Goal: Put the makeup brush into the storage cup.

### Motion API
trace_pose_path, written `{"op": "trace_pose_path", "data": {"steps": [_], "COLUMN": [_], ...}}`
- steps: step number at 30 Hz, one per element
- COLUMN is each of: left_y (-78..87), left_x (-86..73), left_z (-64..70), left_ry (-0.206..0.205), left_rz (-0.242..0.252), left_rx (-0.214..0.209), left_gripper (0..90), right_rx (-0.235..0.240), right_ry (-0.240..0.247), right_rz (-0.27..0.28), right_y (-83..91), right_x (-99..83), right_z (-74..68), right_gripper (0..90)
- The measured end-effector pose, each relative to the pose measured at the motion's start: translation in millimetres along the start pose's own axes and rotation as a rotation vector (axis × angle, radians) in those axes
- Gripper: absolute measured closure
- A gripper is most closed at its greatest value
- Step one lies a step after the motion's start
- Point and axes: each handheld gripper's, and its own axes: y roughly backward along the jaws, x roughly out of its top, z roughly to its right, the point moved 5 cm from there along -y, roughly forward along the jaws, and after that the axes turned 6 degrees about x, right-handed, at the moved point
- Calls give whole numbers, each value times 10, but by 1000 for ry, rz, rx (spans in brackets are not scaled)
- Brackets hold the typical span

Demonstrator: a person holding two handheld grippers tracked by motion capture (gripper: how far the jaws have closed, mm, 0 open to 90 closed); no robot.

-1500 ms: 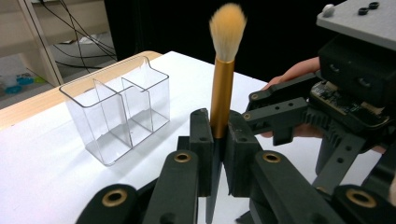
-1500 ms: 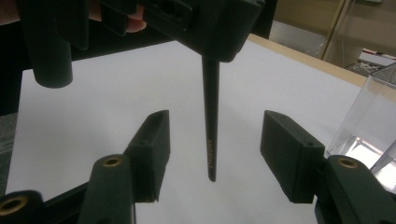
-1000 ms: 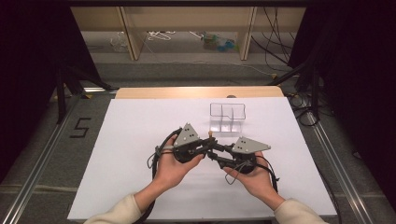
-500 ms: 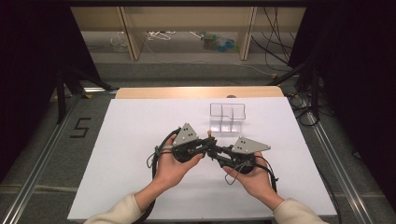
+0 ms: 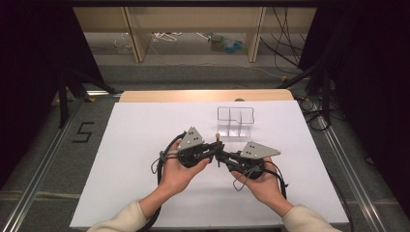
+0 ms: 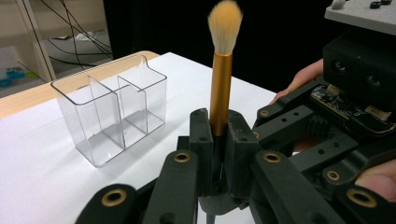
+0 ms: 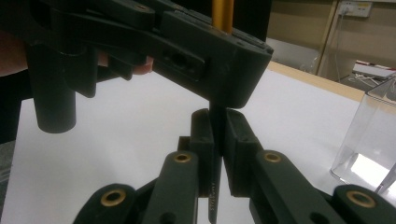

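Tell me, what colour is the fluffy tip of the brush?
The brush has a pale cream tip with peachy-orange edges, above a gold sleeve. It shows best in the left gripper view.

high: above, faces forward-down, far | claw views: close, level | shared: clear organizer (image 5: 235, 122) (image 6: 112, 112) (image 7: 373, 140)

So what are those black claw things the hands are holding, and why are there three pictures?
Each of the person's hands holds a gripping tool with two black jaws. One picture comes from a camera up high, looking down on the white table. There you see the left tool and the right tool meeting in the middle. The other two pictures come from small cameras riding on the tools themselves. On the table stands a clear plastic box with compartments. Both tools are shut on one makeup brush, which stands upright: the left one grips its gold part below the fluffy tip, and the right one grips its thin dark handle lower down.
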Motion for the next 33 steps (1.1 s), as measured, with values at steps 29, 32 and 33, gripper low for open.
{"op": "trace_pose_path", "data": {"steps": [29, 32, 33], "left_y": [555, 635, 663], "left_x": [-126, -156, -161], "left_z": [-102, -140, -159], "left_ry": [-132, -129, -128], "left_rz": [139, 146, 155], "left_rx": [14, 26, 37], "left_gripper": [219, 204, 202], "right_rx": [-33, -37, -40], "right_ry": [-34, -37, -31], "right_rz": [-18, -10, -8], "right_y": [93, 99, 101], "right_x": [37, 41, 43], "right_z": [94, 106, 112], "right_gripper": [840, 840, 840]}}
